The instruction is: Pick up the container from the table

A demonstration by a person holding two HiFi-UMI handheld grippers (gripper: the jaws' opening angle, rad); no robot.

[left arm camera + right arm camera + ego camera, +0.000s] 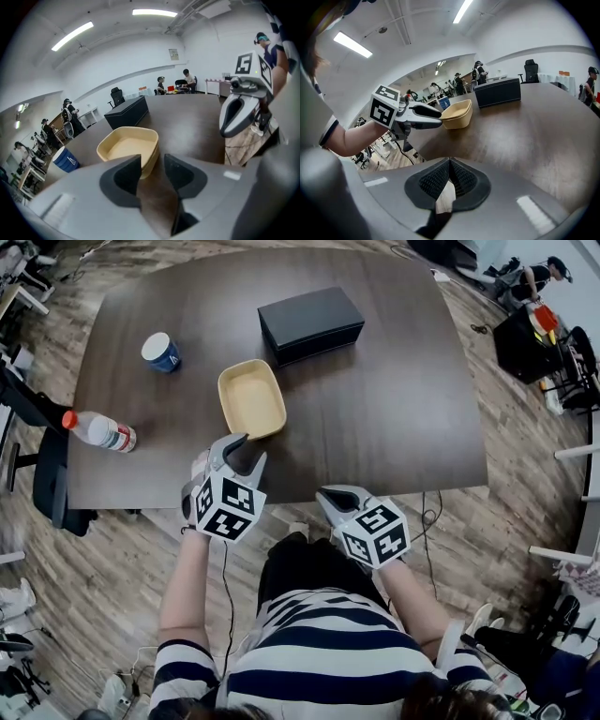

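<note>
An open-plan office: swivel chairs (116, 97), ceiling strip lights (72, 36).

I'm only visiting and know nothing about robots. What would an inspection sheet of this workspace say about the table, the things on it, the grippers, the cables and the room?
Surface: dark wooden table.
Job's things: yellow container, upright, open, empty, near the front edge.
Clutter: black box behind the container; blue cup to its left; red-capped bottle lying at the left edge.
Grippers: left gripper open, just short of the container, holding nothing; right gripper shut, empty, by the front edge.
Cables: cable hanging below the left gripper; floor cables on the right.
Surroundings: wood floor, office chair, people at distant desks.
</note>
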